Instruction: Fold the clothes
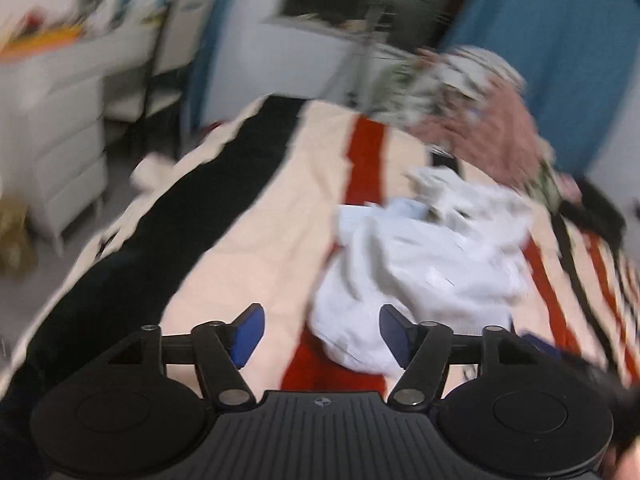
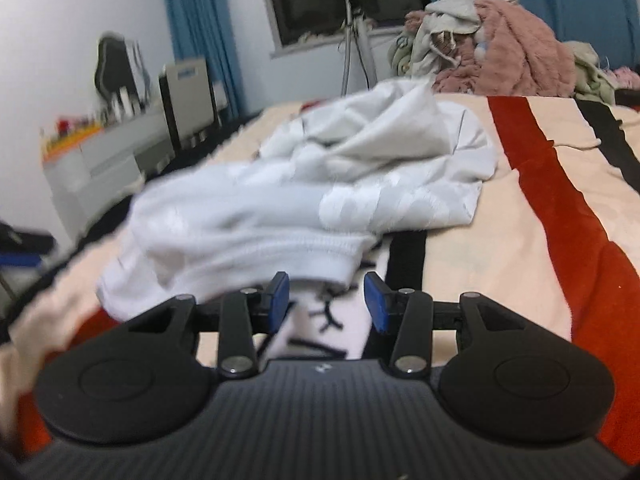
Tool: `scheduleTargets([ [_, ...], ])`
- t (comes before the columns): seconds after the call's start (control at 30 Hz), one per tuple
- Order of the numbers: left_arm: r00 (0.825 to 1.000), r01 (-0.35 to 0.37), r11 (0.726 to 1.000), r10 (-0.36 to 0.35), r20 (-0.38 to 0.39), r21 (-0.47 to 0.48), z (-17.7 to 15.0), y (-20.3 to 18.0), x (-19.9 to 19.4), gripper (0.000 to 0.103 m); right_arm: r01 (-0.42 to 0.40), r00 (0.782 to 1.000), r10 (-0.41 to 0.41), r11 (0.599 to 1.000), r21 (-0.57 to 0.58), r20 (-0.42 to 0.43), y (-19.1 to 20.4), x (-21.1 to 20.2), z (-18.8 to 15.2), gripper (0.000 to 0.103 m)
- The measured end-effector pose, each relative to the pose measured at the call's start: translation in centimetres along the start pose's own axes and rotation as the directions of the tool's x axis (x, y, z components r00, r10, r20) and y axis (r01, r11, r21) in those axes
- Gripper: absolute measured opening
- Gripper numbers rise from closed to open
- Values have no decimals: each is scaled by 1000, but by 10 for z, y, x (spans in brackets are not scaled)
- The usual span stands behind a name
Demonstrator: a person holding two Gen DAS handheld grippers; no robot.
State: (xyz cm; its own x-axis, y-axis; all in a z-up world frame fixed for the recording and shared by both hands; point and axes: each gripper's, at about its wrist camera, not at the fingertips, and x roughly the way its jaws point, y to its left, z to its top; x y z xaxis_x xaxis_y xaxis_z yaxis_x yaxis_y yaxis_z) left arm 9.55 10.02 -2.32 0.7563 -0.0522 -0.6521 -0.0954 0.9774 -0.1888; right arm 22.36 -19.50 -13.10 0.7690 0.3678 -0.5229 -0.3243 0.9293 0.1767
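Both grippers, left gripper (image 1: 320,334) and right gripper (image 2: 326,300), hover with fingers spread and nothing grasped. Beneath them the bed (image 2: 500,240), in its striped cream, red and black blanket, carries a crumpled white garment (image 2: 304,200) near its middle, unfolded; a clothes pile (image 2: 500,48) waits at the far edge. Folding looks barely begun.

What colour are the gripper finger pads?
Blue pads, clearest in the right wrist view.

Bare bed (image 1: 256,216) left of crumpled white garment (image 1: 432,264); clothes pile (image 2: 500,52) blocks far end, dresser (image 1: 60,136) flanks left side.
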Motion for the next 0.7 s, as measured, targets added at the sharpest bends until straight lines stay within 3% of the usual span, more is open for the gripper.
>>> scheduleTargets([
  [0.1, 997, 51, 986, -42, -61, 158, -5, -32, 17, 73, 19, 1000, -19, 1000, 4, -6, -2, 8, -1, 45],
  [0.2, 998, 12, 961, 7, -66, 278, -16, -59, 38, 73, 9, 998, -12, 999, 52, 55, -9, 10, 4, 45],
  [0.33, 1000, -13, 910, 19, -10, 415, -29, -90, 58, 76, -9, 991, -7, 993, 115, 136, -18, 12, 10, 45],
  [0.47, 994, -101, 848, 60, 94, 521, -45, -113, 75, 76, -15, 982, -13, 989, 149, 186, -22, 14, 15, 45],
  [0.57, 973, -212, 793, 116, 201, 571, -55, -124, 82, 76, 1, 982, -27, 990, 140, 187, -19, 15, 16, 45],
  [0.7, 915, -375, 743, 203, 348, 554, -56, -126, 84, 77, 22, 981, -46, 991, 129, 189, -15, 16, 18, 45],
])
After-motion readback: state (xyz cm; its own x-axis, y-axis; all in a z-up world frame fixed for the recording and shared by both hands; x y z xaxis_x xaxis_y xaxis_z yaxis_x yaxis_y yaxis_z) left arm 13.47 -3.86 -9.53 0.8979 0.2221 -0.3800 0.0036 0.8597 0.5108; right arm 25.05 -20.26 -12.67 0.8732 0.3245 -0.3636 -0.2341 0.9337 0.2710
